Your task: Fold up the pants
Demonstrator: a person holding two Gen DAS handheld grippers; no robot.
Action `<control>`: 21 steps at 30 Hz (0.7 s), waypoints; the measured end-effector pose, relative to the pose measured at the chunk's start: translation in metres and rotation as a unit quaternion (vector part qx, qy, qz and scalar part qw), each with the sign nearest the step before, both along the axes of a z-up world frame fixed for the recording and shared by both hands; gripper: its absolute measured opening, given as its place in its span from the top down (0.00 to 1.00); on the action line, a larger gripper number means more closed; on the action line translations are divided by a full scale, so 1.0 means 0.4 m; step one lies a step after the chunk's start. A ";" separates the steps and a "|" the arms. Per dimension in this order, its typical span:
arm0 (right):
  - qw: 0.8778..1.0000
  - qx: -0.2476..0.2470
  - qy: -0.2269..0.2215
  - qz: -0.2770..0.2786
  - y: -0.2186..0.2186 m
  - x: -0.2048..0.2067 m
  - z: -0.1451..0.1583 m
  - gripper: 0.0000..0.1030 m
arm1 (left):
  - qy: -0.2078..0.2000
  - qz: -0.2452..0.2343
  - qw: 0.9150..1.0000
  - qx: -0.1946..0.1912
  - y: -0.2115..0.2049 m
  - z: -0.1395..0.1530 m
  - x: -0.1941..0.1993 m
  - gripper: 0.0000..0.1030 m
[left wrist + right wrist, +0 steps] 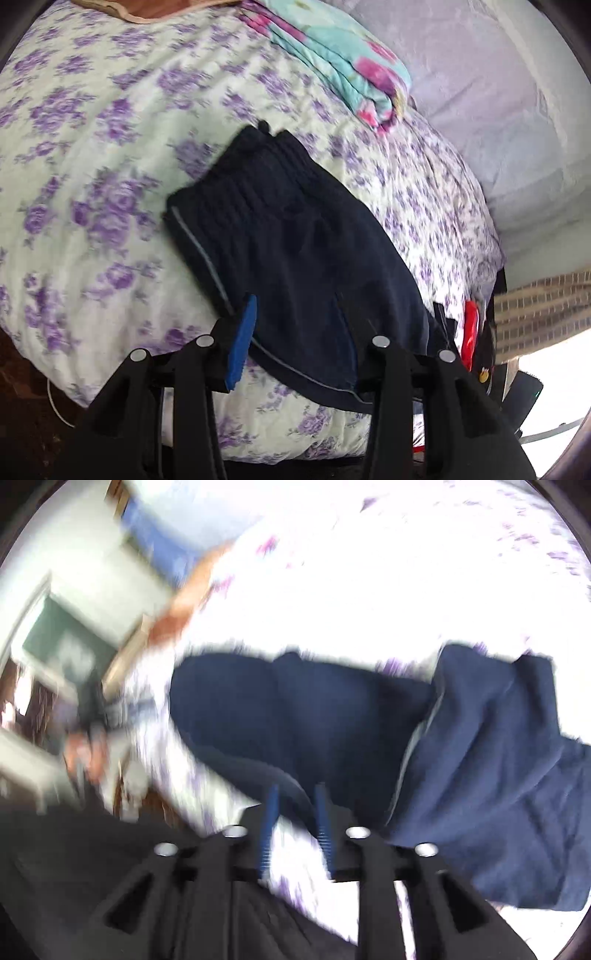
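Observation:
Dark navy pants (288, 236) with a thin grey side stripe lie folded on the bed, waistband at the far end. My left gripper (295, 332) is open, its jaws wide apart over the near hem; one blue pad (242, 343) shows at the left, and the other is hidden by the cloth. In the blurred right wrist view the pants (480, 775) lie ahead and to the right. My right gripper (297, 805) has its blue fingers (271, 812) a little apart, close to the near edge of the cloth, with nothing seen between them.
The bed has a white cover with purple flowers (92, 166). A folded turquoise and pink cloth (340, 62) lies at the far end beside a lilac pillow (498, 110). Red and dark items (471, 332) sit at the bed's right edge. Furniture (62, 635) shows beyond the bed.

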State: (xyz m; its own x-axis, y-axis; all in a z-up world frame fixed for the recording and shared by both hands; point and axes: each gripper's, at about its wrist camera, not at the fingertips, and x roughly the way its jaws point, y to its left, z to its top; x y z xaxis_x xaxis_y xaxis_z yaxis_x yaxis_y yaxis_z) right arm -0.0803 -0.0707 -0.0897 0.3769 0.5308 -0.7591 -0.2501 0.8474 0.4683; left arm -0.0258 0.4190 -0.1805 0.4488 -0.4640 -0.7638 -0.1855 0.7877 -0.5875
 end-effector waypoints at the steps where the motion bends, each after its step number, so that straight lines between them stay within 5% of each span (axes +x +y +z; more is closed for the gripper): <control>1: 0.999 -0.003 -0.010 -0.032 -0.010 0.032 0.013 0.58 | 0.006 -0.010 1.000 0.003 -0.026 -0.016 0.004 0.60; 4: 0.996 -0.022 -0.015 -0.080 -0.018 0.107 0.024 0.59 | 0.033 -0.037 0.998 0.024 -0.083 -0.059 0.015 0.60; 6: 0.991 -0.092 -0.013 -0.099 -0.002 0.132 0.019 0.58 | 0.030 -0.047 0.997 0.045 -0.089 -0.073 0.008 0.60; 8: 0.983 -0.158 -0.014 -0.096 0.023 0.166 -0.010 0.58 | 0.035 -0.040 0.998 0.026 -0.067 -0.093 -0.002 0.60; 11: 0.967 -0.227 -0.009 -0.113 0.053 0.212 -0.080 0.59 | 0.043 -0.016 0.999 -0.013 -0.040 -0.111 -0.011 0.60; 15: 0.938 -0.317 -0.013 -0.137 0.051 0.248 -0.173 0.60 | 0.041 -0.023 0.999 0.002 -0.049 -0.109 -0.013 0.60; 17: 0.936 -0.323 -0.015 -0.142 0.029 0.248 -0.190 0.63 | 0.040 -0.024 0.999 0.004 -0.054 -0.111 -0.011 0.60; 19: 0.944 -0.296 -0.015 -0.147 -0.006 0.235 -0.183 0.90 | 0.040 -0.022 0.999 -0.004 -0.047 -0.117 -0.012 0.60; 21: 0.956 -0.238 -0.026 -0.169 -0.049 0.211 -0.146 0.93 | 0.041 -0.021 0.999 -0.016 -0.048 -0.125 -0.002 0.60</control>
State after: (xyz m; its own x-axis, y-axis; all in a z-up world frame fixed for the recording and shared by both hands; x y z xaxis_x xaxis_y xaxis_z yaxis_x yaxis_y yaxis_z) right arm 0.0040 -0.0903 -0.1482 0.5105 -0.0292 -0.8594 0.0639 0.9979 0.0041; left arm -0.0268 0.4000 -0.2303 0.3653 -0.5060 -0.7814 -0.2003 0.7770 -0.5968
